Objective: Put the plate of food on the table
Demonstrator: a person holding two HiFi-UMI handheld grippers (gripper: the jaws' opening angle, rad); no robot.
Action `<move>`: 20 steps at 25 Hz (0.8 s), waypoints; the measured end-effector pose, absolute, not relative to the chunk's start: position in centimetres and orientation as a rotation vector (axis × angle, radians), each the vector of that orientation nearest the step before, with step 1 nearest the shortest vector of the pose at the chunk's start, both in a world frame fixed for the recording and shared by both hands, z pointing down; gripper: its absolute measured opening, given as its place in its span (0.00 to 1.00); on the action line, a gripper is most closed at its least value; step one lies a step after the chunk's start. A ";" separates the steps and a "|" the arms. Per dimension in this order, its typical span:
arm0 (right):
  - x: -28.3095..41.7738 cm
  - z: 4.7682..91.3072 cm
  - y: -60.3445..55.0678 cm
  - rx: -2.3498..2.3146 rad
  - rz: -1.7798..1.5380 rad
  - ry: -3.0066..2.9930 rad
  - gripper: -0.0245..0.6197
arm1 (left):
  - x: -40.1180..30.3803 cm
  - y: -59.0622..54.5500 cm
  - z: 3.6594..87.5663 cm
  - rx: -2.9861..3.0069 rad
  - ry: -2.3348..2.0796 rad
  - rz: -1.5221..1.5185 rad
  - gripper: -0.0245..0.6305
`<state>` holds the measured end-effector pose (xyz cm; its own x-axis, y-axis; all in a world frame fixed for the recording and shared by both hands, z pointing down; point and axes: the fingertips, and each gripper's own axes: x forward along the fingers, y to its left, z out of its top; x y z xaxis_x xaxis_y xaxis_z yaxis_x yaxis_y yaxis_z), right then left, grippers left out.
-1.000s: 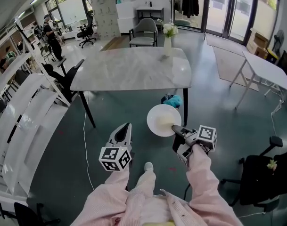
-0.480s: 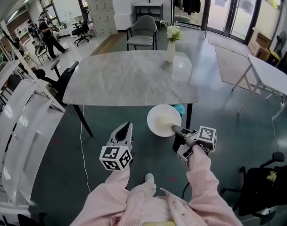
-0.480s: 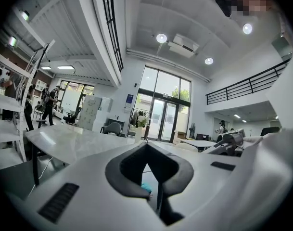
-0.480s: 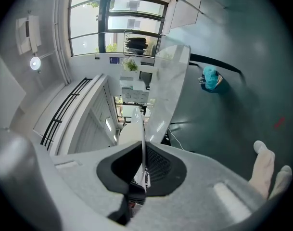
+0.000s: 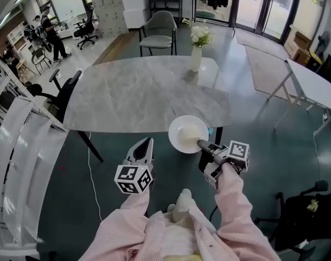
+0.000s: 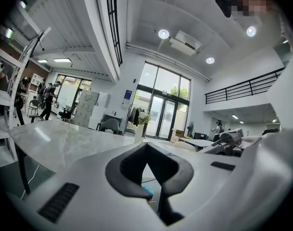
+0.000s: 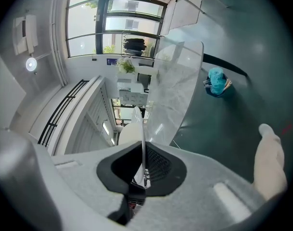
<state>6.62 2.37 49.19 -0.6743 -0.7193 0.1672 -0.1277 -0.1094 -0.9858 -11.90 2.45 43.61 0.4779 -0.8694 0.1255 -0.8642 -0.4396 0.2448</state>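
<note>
Plate point(image 5: 179, 128) — rim clamped in outstretched right tool point(image 5: 200, 144).

Plate point(image 5: 176, 127): plain white. Food point(image 5: 191, 138) on it: pale cream-yellow.

Table point(image 5: 138, 94): white-grey marble with faint darker veining.

Floor point(image 5: 274, 145): dark teal with a dull sheen.

Left gripper point(image 5: 145, 144) and right gripper point(image 5: 201, 144): pale grey shells with black pads. Each carries a cube patterned in black-and-white square markers.

Sleeves point(image 5: 233, 211): pale pink.

Vase point(image 5: 196, 58), upper centre of the head view: white, with white flowers point(image 5: 201, 35) and green leaves.

Chair point(image 5: 157, 29), top of the frame: grey.

Bundle point(image 7: 216, 82), upper right of the right gripper view: bright turquoise.

Office chair point(image 5: 301, 211), lower right of the head view: black.
</note>
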 end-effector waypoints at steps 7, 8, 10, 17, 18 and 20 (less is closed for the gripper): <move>7.1 50.1 -4.1 -0.938 -1.848 1.720 0.06 | -11.6 -4.0 44.8 2.430 -1.467 -0.012 0.02; 7.2 50.3 -5.1 -0.939 -1.850 1.719 0.06 | -11.6 -5.1 44.9 2.426 -1.467 -0.012 0.02; 7.2 50.5 -7.3 -0.944 -1.858 1.721 0.06 | -11.6 -7.4 44.9 2.417 -1.468 -0.017 0.02; 7.6 52.0 -15.8 -0.946 -1.874 1.759 0.06 | -11.0 -16.3 46.3 2.365 -1.482 -0.033 0.02; 7.6 52.4 -16.9 -0.948 -1.878 1.768 0.06 | -11.0 -17.4 46.7 2.354 -1.482 -0.035 0.02; 7.7 52.9 -19.1 -0.962 -1.891 1.779 0.06 | -11.0 -19.5 47.4 2.325 -1.478 -0.046 0.02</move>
